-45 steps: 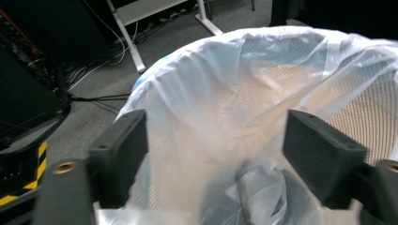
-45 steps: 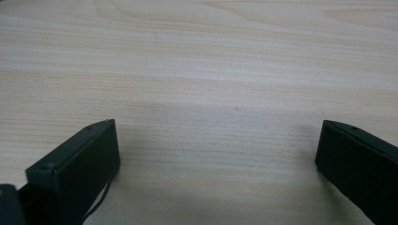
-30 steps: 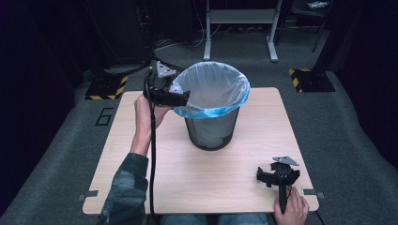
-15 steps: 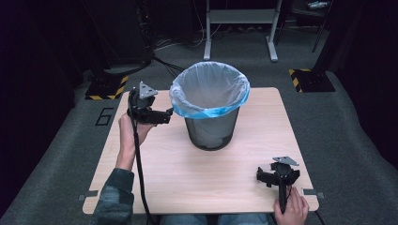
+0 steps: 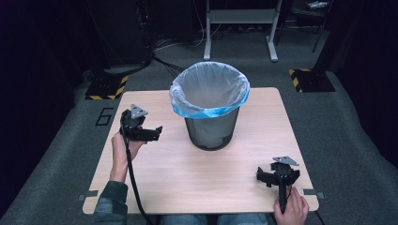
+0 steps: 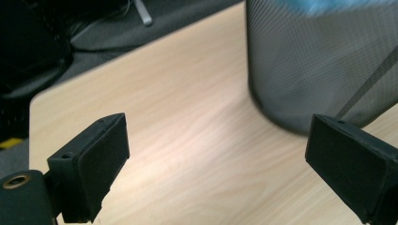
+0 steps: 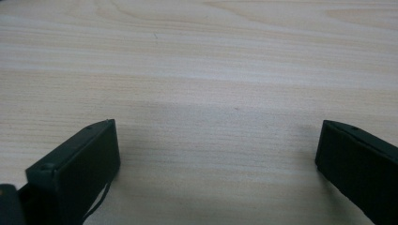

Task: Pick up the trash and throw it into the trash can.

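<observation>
We see the black wire-mesh waste bin (image 6: 324, 61) cut off by the top and right edges in the left gripper view, its blue-rimmed clear plastic liner (image 6: 324, 5) blurred there.

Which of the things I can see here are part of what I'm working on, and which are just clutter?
In the job:
mesh bin
blue-edged liner
left gripper, open
right gripper, open, resting on table

Lying about:
metal stand behind the table
striped floor plates
</observation>
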`<state>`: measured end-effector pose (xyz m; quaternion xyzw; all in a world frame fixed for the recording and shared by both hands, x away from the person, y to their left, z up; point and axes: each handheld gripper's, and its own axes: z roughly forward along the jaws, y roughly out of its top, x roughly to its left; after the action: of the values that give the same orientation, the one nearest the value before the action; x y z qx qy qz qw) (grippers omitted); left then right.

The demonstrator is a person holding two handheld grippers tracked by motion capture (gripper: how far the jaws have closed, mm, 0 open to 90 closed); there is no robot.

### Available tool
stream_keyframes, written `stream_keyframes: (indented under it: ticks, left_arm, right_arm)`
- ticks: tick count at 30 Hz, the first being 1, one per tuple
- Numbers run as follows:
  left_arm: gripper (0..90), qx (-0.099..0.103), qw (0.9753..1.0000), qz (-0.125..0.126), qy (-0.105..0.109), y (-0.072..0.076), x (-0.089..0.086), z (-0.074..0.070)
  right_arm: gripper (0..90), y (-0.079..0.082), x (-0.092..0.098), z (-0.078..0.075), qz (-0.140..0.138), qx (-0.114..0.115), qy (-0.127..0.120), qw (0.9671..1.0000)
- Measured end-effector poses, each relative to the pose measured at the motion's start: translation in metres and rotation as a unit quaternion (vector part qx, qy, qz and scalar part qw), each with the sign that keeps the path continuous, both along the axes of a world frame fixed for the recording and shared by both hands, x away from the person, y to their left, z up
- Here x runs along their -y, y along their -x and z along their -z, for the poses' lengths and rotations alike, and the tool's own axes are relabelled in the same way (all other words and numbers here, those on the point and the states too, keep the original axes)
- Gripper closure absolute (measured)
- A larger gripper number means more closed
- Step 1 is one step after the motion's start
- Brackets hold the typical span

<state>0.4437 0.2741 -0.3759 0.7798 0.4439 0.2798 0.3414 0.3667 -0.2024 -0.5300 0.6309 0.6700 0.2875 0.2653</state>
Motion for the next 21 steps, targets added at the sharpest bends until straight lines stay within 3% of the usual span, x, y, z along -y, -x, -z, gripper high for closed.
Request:
stream_keyframes:
  ticks: [2,4,5,8,9,10,21]
  left_arm:
    - [6.3,-0.017,0.9998,-0.009,0.002,0.001,-0.011,0.020]
    - [6.3,-0.022,0.9997,-0.011,0.003,0.001,-0.014,0.026]
    - [6.4,-0.035,0.9993,-0.014,0.004,0.001,-0.020,0.039]
    - [6.3,-0.053,0.9983,-0.022,0.009,0.002,-0.029,0.058]
    - [6.3,-0.053,0.9983,-0.022,0.009,0.002,-0.029,0.058]
    - [6.3,-0.064,0.9975,-0.028,0.010,0.003,-0.034,0.070]
    - [6.8,-0.100,0.9929,-0.057,0.028,0.011,-0.061,0.117]
  right_arm:
    - [0.0,0.000,0.000,0.000,0.000,0.000,0.000,1.0000]
    - [0.0,0.000,0.000,0.000,-0.001,0.000,0.000,1.0000]
    - [0.0,0.000,0.000,0.000,0.000,0.000,0.000,1.0000]
    - [0.0,0.000,0.000,0.000,0.000,0.000,0.000,1.0000]
    - [0.0,0.000,0.000,0.000,-0.001,0.000,0.000,1.0000]
    - [0.0,0.000,0.000,0.000,0.000,0.000,0.000,1.0000]
    - [0.0,0.000,0.000,0.000,-0.001,0.000,0.000,1.0000]
